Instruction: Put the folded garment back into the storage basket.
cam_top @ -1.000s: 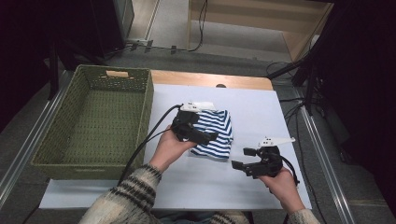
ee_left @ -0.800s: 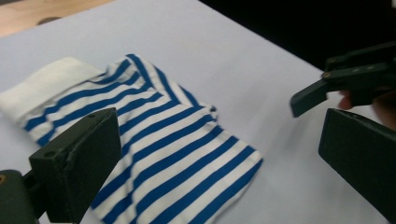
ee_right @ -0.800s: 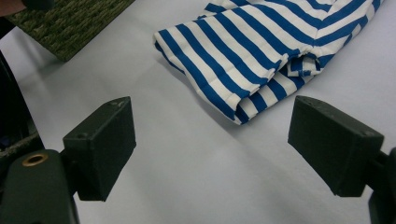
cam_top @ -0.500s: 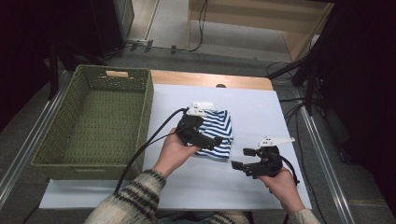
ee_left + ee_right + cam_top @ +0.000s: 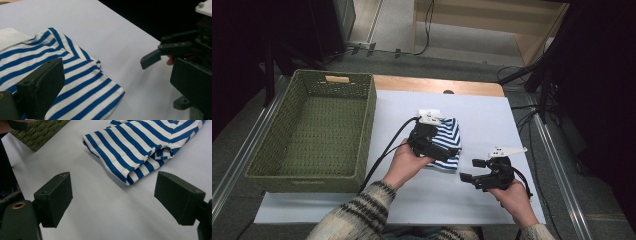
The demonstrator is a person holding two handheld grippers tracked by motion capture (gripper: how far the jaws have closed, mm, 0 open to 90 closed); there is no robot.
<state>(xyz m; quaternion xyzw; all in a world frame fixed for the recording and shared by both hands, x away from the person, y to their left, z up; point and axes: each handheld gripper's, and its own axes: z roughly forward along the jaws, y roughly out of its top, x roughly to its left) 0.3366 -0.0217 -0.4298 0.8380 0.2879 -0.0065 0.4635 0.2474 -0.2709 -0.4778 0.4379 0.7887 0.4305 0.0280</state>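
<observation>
So the striped cloth (image 5: 449, 142) was the thing in play here: soft knit fabric, blue and white stripes, folded into a chunky, roughly rectangular bundle lying flat on the white surface (image 5: 482, 107). Taking the cloth as the landmark, the woven green basket (image 5: 312, 132) sat well off to its left, a deep rectangular wicker box with a cut-out handle in the far wall.

The left tool (image 5: 439, 150) was right over the cloth, resting on or just above its left half; I couldn't tell whether it actually touched. In the left gripper view its blocky matte black jaws stood wide apart, one over the stripes and the other out past the cloth's edge, so it was open and pinching nothing.

The right tool (image 5: 472, 170) sat near the cloth's near right corner, clear of it, over bare surface. Its jaws were spread wide too, with nothing between them. The right gripper view showed the folded edge nicely: layers stacked, a rounded fold, and a hemmed edge tucked in on one side.

As for direction, the bundle's long axis ran from the far side towards the near right corner, slightly skewed against the surface's edges. The stripes ran mostly across that axis.
</observation>
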